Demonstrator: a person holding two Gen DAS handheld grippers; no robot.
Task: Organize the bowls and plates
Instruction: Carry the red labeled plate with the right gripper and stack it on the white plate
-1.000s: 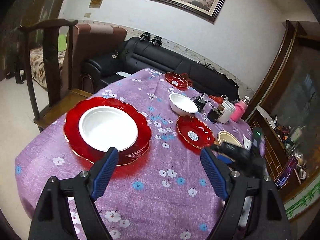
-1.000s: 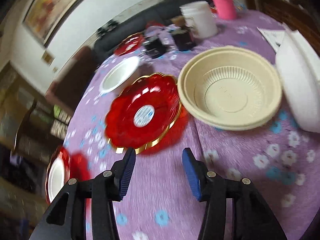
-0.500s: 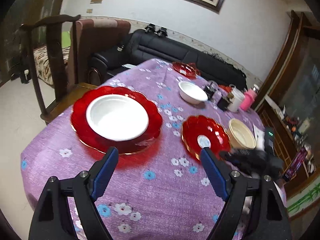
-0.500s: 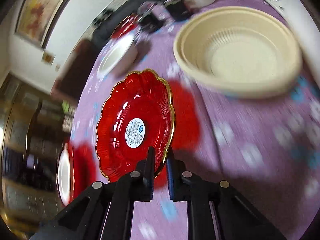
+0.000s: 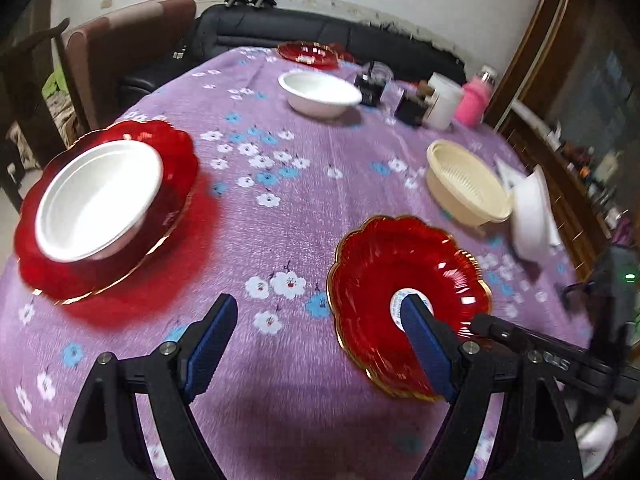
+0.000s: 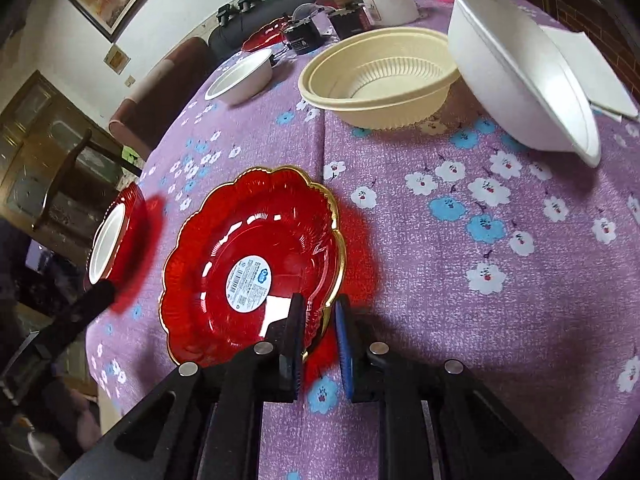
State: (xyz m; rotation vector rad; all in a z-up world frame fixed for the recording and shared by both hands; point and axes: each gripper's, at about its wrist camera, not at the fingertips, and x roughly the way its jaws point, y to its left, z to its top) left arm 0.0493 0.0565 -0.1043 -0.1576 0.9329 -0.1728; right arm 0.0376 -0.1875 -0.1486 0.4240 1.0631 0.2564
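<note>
My right gripper (image 6: 320, 320) is shut on the near rim of a small red plate (image 6: 248, 256) with a gold edge and a white sticker, holding it just above the purple cloth; it also shows in the left wrist view (image 5: 400, 280). My left gripper (image 5: 316, 328) is open and empty above the table. A large red plate (image 5: 172, 152) holding a white bowl (image 5: 96, 196) sits at the left. A cream bowl (image 6: 380, 80), a tilted white bowl (image 6: 520, 64) and another white bowl (image 5: 320, 92) stand farther back.
A third red plate (image 5: 308, 54) lies at the far edge. A white cup (image 5: 442, 100), a pink bottle (image 5: 474, 100) and small dark items (image 5: 370, 88) stand at the back right. Chairs (image 5: 120, 52) and a black sofa (image 5: 320, 36) ring the table (image 5: 280, 240).
My right gripper has drawn the small red plate toward the near edge, away from the cream bowl. The left gripper has moved forward and lower over the table, still open.
</note>
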